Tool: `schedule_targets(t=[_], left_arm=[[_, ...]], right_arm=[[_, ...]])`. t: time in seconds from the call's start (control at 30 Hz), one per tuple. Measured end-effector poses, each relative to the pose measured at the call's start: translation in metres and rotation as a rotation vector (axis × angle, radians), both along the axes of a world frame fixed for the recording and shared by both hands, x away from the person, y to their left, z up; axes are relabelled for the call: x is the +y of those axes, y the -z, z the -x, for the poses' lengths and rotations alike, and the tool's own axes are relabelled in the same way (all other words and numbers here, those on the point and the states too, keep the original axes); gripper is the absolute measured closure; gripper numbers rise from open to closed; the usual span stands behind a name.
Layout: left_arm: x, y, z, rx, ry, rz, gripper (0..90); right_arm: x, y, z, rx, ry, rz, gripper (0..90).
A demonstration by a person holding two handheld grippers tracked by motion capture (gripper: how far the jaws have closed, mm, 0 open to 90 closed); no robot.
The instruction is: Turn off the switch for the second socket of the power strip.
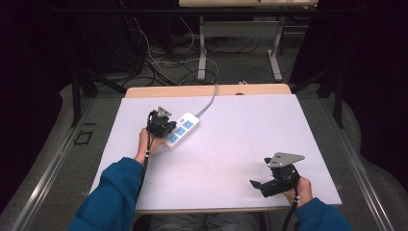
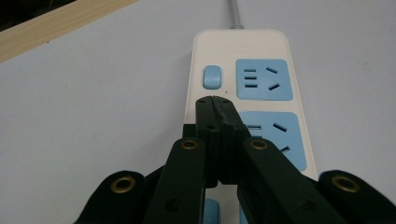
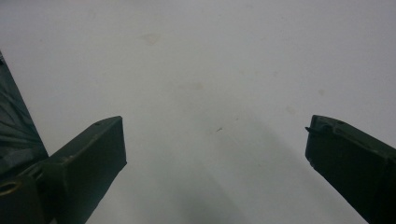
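White plastic power strip (image 1: 180, 130) lying on table (image 1: 231, 144); rigid, light, likely slippery. Left tool (image 2: 216, 103) closed, empty, tips poised just before blue switch (image 2: 211, 76). Right tool (image 3: 215, 135) open, empty, well apart from strip.

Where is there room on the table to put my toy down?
The widest bare patch of the table lies in the middle, between the power strip and the right gripper. The far right corner is bare too. It is crowded on the left, where the shut left gripper hangs over the power strip beside its switch.
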State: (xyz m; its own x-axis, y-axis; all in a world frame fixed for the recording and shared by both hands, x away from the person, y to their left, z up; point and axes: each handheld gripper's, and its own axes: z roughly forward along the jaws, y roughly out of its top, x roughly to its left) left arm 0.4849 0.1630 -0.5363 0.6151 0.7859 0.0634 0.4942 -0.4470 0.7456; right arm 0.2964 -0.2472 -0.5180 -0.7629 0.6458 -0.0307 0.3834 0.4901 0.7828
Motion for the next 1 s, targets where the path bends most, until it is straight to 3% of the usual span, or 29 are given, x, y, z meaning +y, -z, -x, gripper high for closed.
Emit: schedule_targets(t=[0.17,0.23,0.33,0.4,0.47,0.5,0.6,0.93,1.0], left_arm=[[-0.003,-0.006,0.003,-0.018,0.003,0.016,90.0],[-0.004,-0.008,0.004,-0.023,0.004,0.006,90.0],[-0.004,-0.011,0.005,-0.031,0.001,0.025,90.0],[-0.004,-0.012,0.006,-0.035,0.006,0.029,90.0],[-0.004,-0.013,0.007,-0.038,0.004,0.036,89.2],[-0.004,-0.015,0.007,-0.038,0.010,0.033,81.8],[-0.003,-0.018,0.009,-0.039,0.006,0.028,70.8],[-0.002,-0.024,0.013,0.002,-0.011,0.009,19.7],[-0.002,-0.025,0.014,0.002,-0.011,0.014,14.9]], right_arm=[[0.000,0.000,0.000,0.001,-0.021,0.013,4.7],[0.000,0.000,-0.001,0.011,-0.015,0.016,4.7],[0.000,0.000,0.000,-0.004,-0.003,0.004,4.7],[0.000,-0.001,0.000,0.022,-0.004,0.013,4.7],[0.001,0.000,0.000,0.006,-0.005,0.008,4.7],[0.001,0.000,0.000,0.012,-0.006,0.005,4.7],[0.001,0.000,0.000,0.002,-0.005,0.008,4.7],[0.002,0.000,-0.001,0.004,-0.017,0.001,4.7],[0.001,-0.001,-0.001,0.012,-0.017,0.012,4.7]])
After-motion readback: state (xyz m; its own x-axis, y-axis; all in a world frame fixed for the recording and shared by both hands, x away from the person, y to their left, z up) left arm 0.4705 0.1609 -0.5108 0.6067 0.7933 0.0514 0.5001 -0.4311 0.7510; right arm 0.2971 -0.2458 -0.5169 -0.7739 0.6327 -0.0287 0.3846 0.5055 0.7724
